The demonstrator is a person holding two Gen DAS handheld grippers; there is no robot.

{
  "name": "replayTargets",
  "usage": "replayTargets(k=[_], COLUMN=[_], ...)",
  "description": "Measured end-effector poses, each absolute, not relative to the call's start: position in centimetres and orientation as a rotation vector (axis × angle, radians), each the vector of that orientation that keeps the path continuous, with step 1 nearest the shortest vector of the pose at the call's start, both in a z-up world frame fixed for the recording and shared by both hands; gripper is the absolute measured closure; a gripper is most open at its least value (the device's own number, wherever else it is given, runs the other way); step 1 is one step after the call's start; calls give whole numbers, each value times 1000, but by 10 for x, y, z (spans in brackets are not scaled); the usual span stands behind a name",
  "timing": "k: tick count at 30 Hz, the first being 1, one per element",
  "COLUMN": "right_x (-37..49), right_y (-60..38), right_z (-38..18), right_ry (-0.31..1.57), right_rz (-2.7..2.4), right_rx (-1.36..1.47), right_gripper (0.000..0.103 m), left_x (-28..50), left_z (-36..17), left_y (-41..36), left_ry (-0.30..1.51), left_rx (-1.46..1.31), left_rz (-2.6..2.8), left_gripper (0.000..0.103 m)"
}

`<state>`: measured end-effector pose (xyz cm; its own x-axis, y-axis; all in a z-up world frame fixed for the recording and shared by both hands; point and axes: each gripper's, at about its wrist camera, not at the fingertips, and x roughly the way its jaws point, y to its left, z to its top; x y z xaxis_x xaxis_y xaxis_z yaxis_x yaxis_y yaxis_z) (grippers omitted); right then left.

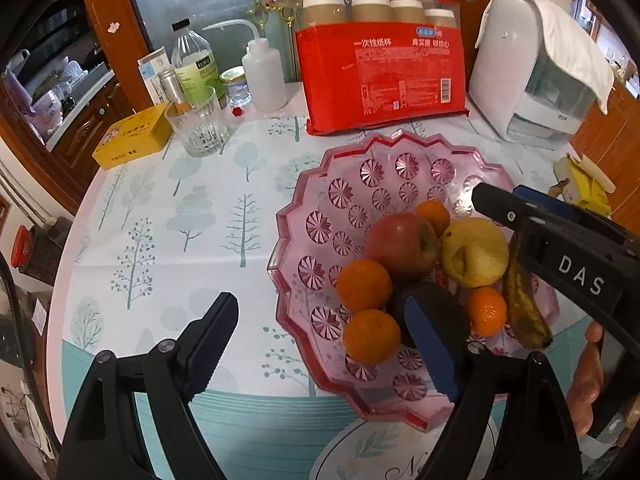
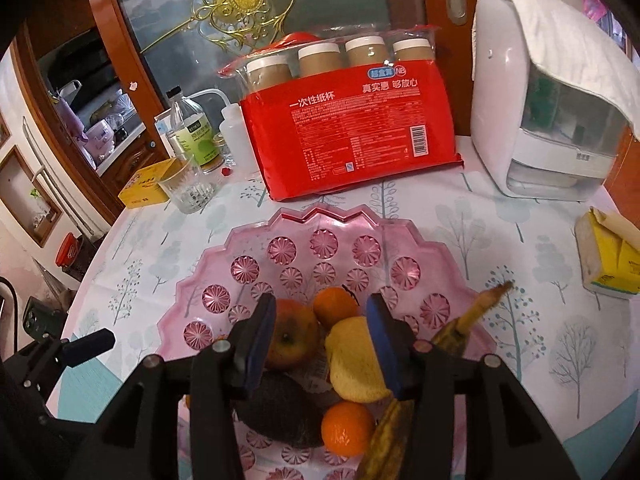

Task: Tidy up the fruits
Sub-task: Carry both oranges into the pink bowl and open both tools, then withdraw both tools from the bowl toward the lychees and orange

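My left jaws [image 1: 320, 344] stand wide and empty over the near rim of the pink glass bowl [image 1: 320, 184] at the desk's middle. My right jaws [image 2: 322, 344] gape narrower, gripping nothing, above the apple [image 2: 292, 340], lemon [image 2: 352, 364] and tangerines.

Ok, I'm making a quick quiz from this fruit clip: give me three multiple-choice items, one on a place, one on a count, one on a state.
1. Where does the red apple lie?
A. in the pink bowl
B. on the tablecloth
C. in the drinking glass

2. How many oranges show in the left wrist view?
A. one
B. two
C. four

3. How is the left gripper?
A. shut on an orange
B. open, holding nothing
C. shut on the banana

Answers: 1 A, it sits among the fruit in the bowl; 2 C, four orange fruits are visible; 3 B, its fingers stand wide apart.
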<state>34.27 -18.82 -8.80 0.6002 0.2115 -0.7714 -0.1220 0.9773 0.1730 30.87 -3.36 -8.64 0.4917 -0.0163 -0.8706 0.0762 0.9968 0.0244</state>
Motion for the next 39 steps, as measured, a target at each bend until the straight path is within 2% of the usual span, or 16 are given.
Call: replayTargets(k=[24,39], right_x=[259,163], right_y=[-180,-160], right_z=[-35,16], right_ry=[835,773], right_rz=[184,87], right_rx=[127,97], right_gripper=[56,56], left_x=[228,166], left_z=[-14,14], left_y=[-1,34], left_ry=[924,886], left_rx=[34,41], left_rz=[-31,-142], left_gripper=[18,18])
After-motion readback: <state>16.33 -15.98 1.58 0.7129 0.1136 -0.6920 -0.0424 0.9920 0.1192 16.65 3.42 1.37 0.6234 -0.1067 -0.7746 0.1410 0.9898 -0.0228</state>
